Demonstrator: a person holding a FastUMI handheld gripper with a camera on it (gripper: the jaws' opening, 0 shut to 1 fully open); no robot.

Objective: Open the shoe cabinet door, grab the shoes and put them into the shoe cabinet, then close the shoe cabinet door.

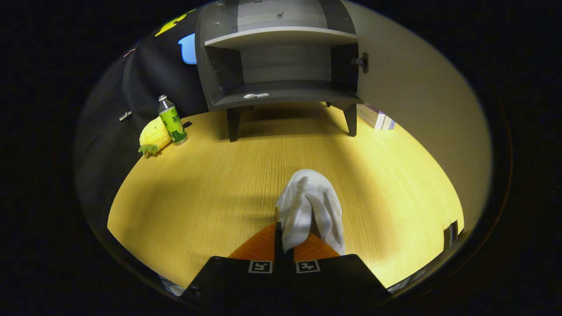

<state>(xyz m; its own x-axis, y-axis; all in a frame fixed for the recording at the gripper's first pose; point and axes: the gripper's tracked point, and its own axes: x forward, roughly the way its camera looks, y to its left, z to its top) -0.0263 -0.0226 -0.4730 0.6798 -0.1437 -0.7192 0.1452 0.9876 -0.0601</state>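
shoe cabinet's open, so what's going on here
A person's handheld claw is shut on a white shoe, held over the wooden floor and facing the shoe cabinet. The cabinet door is already swung open to the right, and the shelves look bare apart from a small item on the bottom one. A green bottle and a yellow plush toy sit beside the cabinet.

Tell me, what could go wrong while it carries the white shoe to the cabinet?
1. The gripper pinches the white shoe only at one edge, so it may slip and fall onto the wooden floor.
2. The shoe hangs loosely ahead of the fingers, so it might bump the lower shelf of the shoe cabinet instead of going in.
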